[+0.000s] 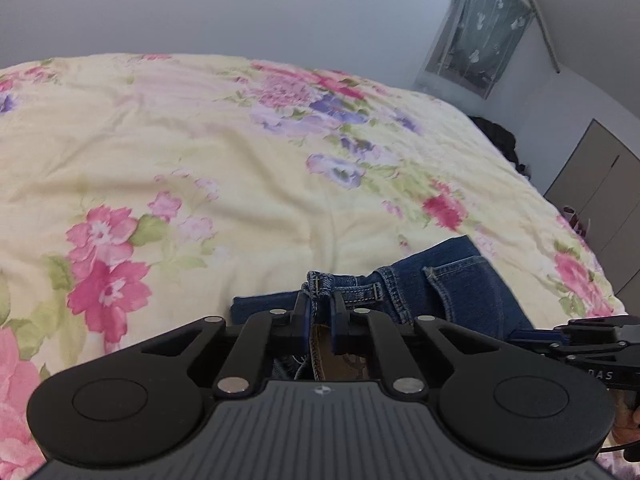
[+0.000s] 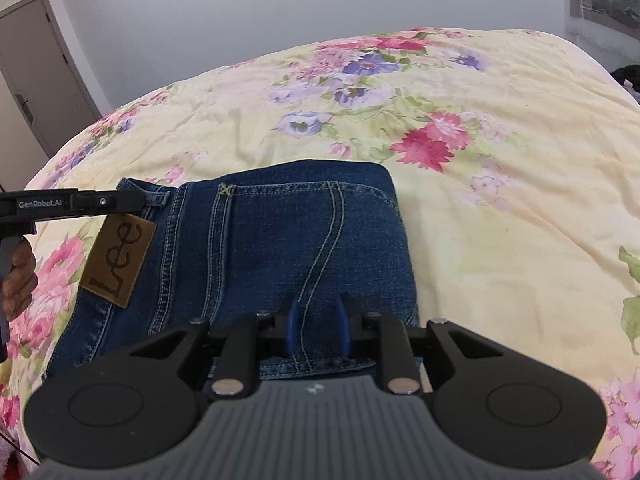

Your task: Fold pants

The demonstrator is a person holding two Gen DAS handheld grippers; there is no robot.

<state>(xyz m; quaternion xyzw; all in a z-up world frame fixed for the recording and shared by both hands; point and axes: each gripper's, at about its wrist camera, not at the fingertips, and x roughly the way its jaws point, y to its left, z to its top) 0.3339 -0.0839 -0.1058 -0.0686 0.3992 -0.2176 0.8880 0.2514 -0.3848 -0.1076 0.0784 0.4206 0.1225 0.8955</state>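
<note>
Already the jeans [image 2: 280, 248] lie on the bed [image 2: 500, 208] as a compact folded stack, so the folding looks close to finished. The left gripper [image 1: 320, 306] is clamped on the waistband by the leather patch [image 2: 118, 260]; the right gripper [image 2: 318, 320] sits over the denim edge, its fingers apart, grip unclear. No containers in sight

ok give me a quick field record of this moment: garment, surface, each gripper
garment: blue jeans, folded, brown label facing up
surface: floral bedspread
left gripper: shut on the jeans' waistband
right gripper: jaws around jeans fabric, whether it is clamped cannot be told
background: door, grey wall
</note>
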